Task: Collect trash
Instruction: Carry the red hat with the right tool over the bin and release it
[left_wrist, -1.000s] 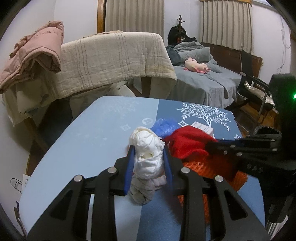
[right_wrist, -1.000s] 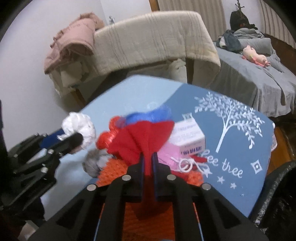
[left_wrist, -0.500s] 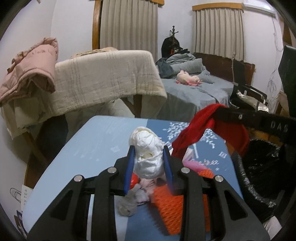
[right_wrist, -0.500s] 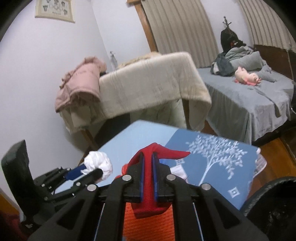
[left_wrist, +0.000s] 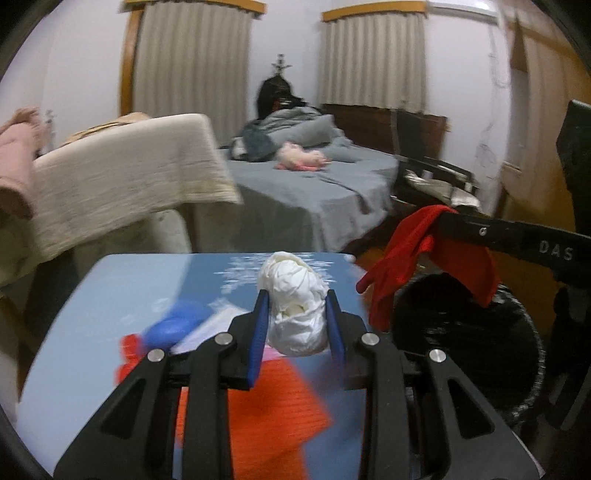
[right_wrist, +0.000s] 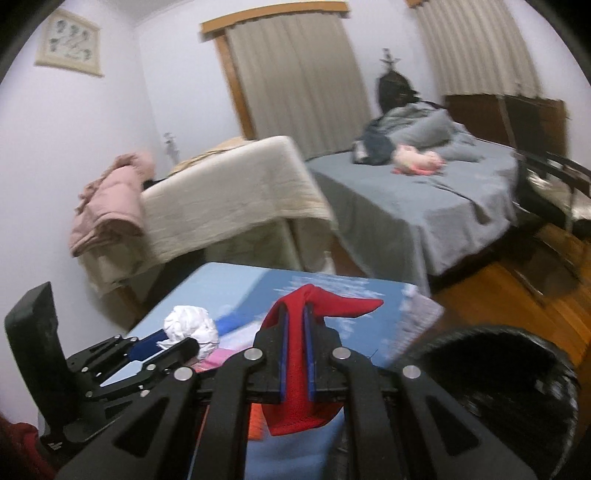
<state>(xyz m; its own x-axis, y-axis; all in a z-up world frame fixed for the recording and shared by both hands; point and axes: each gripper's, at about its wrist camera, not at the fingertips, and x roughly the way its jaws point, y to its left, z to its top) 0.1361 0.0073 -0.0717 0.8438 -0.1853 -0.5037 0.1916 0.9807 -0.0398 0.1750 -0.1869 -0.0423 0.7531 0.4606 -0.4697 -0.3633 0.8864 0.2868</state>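
My left gripper (left_wrist: 295, 310) is shut on a crumpled white wad of paper (left_wrist: 295, 306), held above the blue table (left_wrist: 110, 295). The same wad (right_wrist: 190, 326) and left gripper (right_wrist: 173, 341) show at the lower left of the right wrist view. My right gripper (right_wrist: 295, 325) is shut on a red cloth (right_wrist: 295, 369), which hangs from its jaws. In the left wrist view that red cloth (left_wrist: 410, 251) dangles over a black-lined trash bin (left_wrist: 472, 332) at the right. Orange mesh (left_wrist: 273, 410), a blue item (left_wrist: 173, 325) and pink scraps remain on the table.
The black bin (right_wrist: 491, 384) stands off the table's right edge on a wooden floor. Behind the table are a chair draped in a beige blanket (left_wrist: 122, 177), a pink jacket (right_wrist: 107, 210) and a grey bed (left_wrist: 314, 184). A black folding chair (left_wrist: 432, 173) stands far right.
Both grippers rose off the table and swung right, carrying the white wad and the red cloth. The red cloth now hangs over the black bin. The litter left on the table has dropped lower in view.
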